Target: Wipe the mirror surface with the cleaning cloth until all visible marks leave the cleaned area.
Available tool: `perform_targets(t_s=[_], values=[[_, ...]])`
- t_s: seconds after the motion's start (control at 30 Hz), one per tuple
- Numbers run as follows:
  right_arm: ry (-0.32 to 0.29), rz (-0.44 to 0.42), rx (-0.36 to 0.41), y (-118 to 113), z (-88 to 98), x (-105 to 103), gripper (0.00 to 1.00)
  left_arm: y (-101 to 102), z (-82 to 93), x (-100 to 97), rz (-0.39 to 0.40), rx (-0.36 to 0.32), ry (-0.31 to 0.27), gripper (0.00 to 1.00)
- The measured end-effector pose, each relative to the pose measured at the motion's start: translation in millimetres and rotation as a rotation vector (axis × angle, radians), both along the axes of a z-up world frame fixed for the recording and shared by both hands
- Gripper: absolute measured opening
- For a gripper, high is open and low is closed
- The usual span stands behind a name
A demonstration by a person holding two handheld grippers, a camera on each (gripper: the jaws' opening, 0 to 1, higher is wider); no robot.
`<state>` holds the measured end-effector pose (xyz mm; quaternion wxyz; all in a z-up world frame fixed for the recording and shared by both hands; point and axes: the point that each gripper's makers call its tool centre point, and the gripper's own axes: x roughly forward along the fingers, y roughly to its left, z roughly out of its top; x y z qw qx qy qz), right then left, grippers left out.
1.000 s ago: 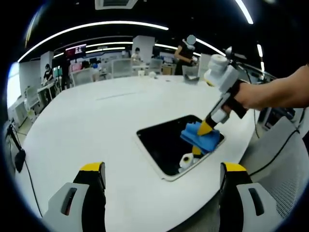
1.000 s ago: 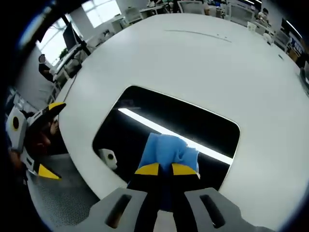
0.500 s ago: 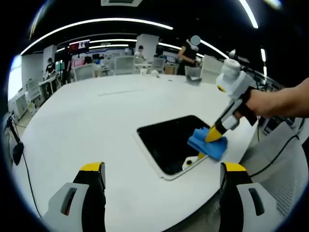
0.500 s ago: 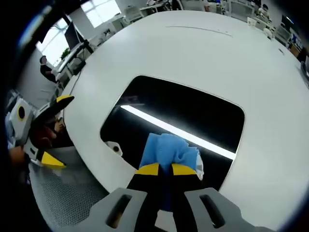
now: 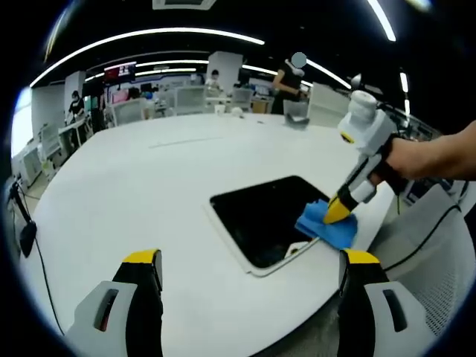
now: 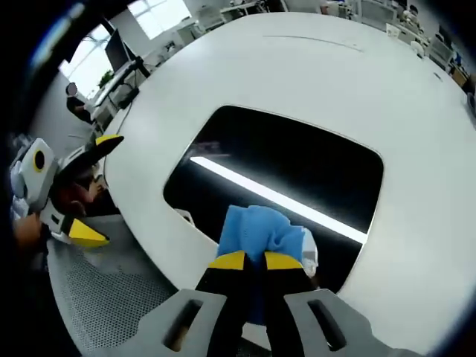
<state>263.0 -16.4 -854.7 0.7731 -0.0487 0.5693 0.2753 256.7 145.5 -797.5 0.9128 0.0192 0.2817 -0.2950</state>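
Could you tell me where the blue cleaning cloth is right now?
The cleaning cloth is pinched in the right gripper, resting on the mirror's near edge by the table rim.

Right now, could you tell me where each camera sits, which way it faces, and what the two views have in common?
Left gripper view: rides the left gripper, held above the white table's near edge, facing across it; its open jaws frame the mirror, with the person's hand on the right gripper.
Right gripper view: rides the right gripper, looking down at the mirror; its jaws pinch the blue cloth.
Shared: mirror, cloth, table, and each other's gripper.
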Motion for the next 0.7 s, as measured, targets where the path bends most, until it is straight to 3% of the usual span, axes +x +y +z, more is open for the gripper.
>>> perform_targets(t_s=[0.37, 0.7], values=[[0.009, 0.003, 0.003, -3.0, -0.2, 0.6, 0.01, -0.2, -0.2, -0.5, -0.004, 0.006, -0.001, 0.99], [0.012, -0.020, 0.001, -21.4, -0.1, 0.7, 0.02, -0.1, -0.1, -0.6, -0.004, 0.007, -0.002, 0.99]])
